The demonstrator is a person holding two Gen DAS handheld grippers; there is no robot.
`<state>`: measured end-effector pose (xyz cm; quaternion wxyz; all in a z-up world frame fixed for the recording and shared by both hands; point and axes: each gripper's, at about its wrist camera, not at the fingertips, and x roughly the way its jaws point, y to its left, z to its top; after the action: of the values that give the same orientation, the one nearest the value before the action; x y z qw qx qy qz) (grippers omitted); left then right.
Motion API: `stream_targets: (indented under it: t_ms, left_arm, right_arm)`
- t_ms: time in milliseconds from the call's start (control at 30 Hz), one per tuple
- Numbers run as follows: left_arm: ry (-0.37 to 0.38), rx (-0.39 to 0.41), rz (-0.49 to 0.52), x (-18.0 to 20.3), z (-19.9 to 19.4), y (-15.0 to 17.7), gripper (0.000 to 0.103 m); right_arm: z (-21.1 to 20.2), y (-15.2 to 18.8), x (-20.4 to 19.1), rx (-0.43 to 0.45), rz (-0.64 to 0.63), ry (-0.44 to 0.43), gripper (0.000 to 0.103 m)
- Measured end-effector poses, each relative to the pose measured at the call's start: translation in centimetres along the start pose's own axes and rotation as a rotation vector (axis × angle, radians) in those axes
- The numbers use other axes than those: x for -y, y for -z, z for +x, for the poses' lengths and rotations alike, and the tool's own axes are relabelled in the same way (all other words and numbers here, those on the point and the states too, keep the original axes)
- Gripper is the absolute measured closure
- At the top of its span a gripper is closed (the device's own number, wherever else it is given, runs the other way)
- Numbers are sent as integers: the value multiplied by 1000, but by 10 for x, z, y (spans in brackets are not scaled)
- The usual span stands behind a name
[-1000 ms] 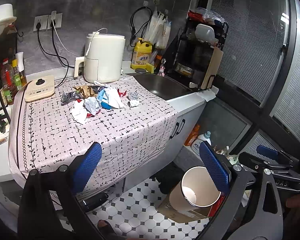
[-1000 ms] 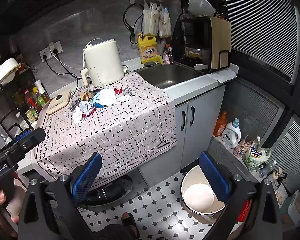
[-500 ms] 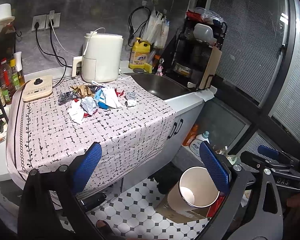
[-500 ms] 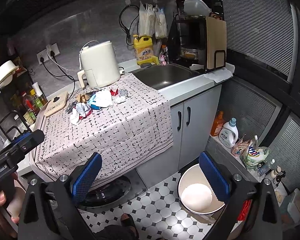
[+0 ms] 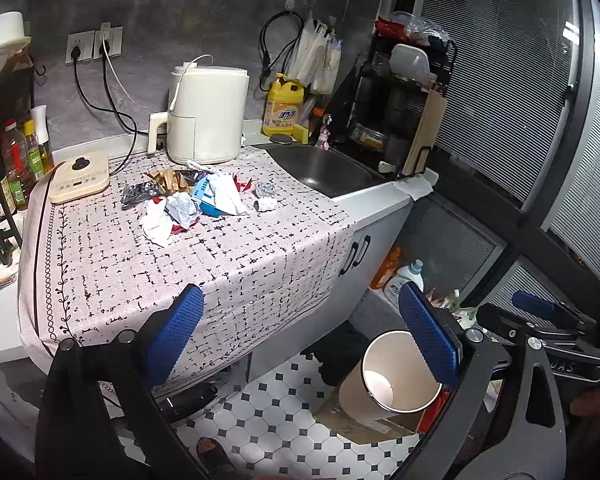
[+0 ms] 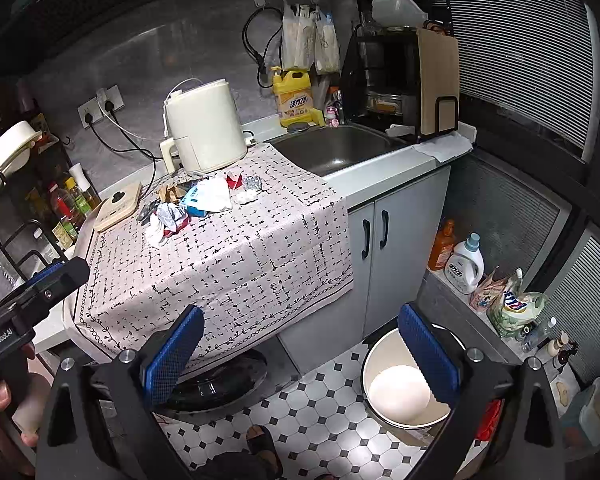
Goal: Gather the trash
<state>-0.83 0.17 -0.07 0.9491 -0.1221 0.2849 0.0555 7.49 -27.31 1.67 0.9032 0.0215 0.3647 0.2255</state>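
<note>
On the patterned tablecloth (image 5: 228,256), toward eleven o'clock from the left gripper (image 5: 300,336), lies the trash pile (image 5: 196,200) of crumpled wrappers, just in front of the white appliance (image 5: 208,114). Both the left gripper and the right gripper (image 6: 300,344) gape wide with nothing between their blue pads. Down at five o'clock on the tiled floor stands the round bin (image 6: 404,384).

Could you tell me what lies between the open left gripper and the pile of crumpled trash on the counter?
Only bare patterned white tablecloth separates the left gripper from the crumpled trash pile, as the left wrist view shows.
</note>
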Motion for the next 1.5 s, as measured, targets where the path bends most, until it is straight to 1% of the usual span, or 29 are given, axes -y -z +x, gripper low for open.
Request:
stream_targets:
  t_ms: [167, 367, 467, 633, 700, 767, 867, 933, 1000, 1133, 1300, 1367, 1500]
  left_arm:
    - [-22, -9, -27, -10, 1, -2, 6]
    - [-51, -20, -67, -29, 4, -3, 6]
    - [-62, -33, -86, -41, 10, -6, 6]
    - [-71, -40, -116, -71, 28, -14, 6]
    - [-65, -44, -150, -86, 39, -20, 9]
    - [-64, -37, -168, -99, 48, -27, 13]
    - [-52, -35, -186, -115, 65, -40, 17]
    - [-44, -35, -190, -123, 74, -46, 19]
    - [-36, -42, -189, -131, 87, -53, 21]
    - [-16, -58, -208, -149, 115, -65, 26]
    - [4, -81, -201, -168, 152, -80, 31]
    - [13, -96, -206, -177, 167, -85, 35]
    - [31, -129, -215, -193, 198, -92, 37]
  right_arm:
    - [8, -3, -4, -13, -5, -14, 8]
    - [23, -9, -15, -42, -43, -45, 8]
    - [36, -14, -22, -62, -44, -59, 8]
    - [60, -30, -37, -71, -45, -70, 10]
    - [70, -40, -43, -86, -25, -87, 12]
    - [76, -48, -48, -85, -14, -101, 12]
    - [92, -59, -59, -90, -36, -88, 12]
    - [104, -67, -65, -104, -28, -88, 15]
    - [112, -75, -69, -100, -19, -93, 15]
    - [132, -89, -79, -105, -15, -77, 16]
    - [162, -103, -85, -135, 5, -60, 22]
    - [173, -109, -87, -145, 18, -52, 23]
    - [193, -118, -90, -154, 41, -29, 24]
